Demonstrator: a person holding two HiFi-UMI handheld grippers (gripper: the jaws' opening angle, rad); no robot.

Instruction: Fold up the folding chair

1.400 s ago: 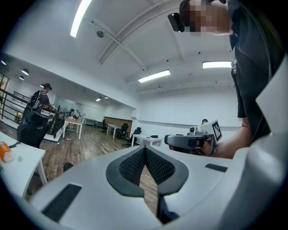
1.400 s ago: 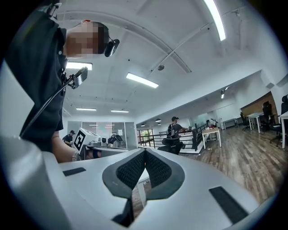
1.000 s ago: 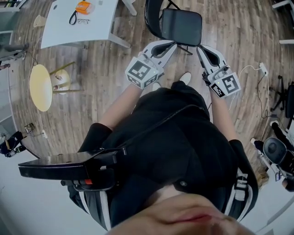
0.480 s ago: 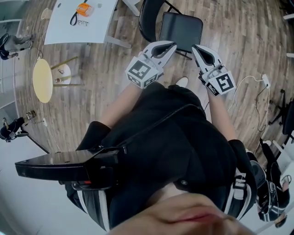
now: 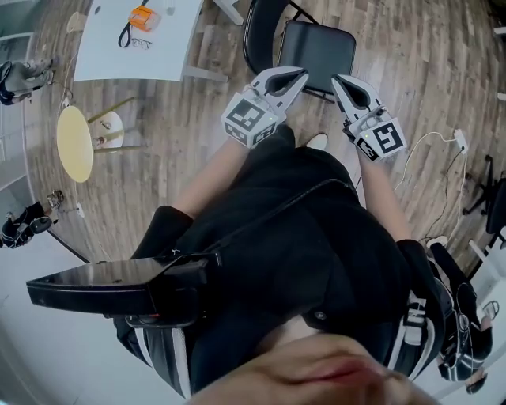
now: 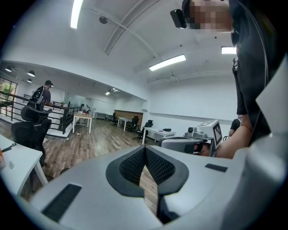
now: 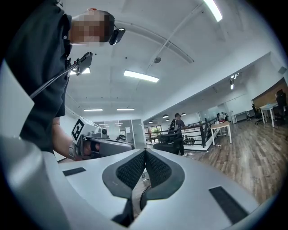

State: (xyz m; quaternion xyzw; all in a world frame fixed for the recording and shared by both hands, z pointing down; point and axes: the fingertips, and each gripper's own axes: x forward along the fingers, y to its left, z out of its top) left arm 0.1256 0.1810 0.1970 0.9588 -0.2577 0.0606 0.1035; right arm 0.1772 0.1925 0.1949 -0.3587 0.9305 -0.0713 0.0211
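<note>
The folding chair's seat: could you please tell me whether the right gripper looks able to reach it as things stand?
Probably yes: the right gripper hovers by the near edge of the seat, nothing between them, though its jaws are shut.

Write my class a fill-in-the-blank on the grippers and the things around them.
1. The left gripper and right gripper both have their jaws ___.
2. The chair in front of them is ___ in colour.
3. The orange thing lies on the white ___.
Missing words: shut; black; table.
</note>
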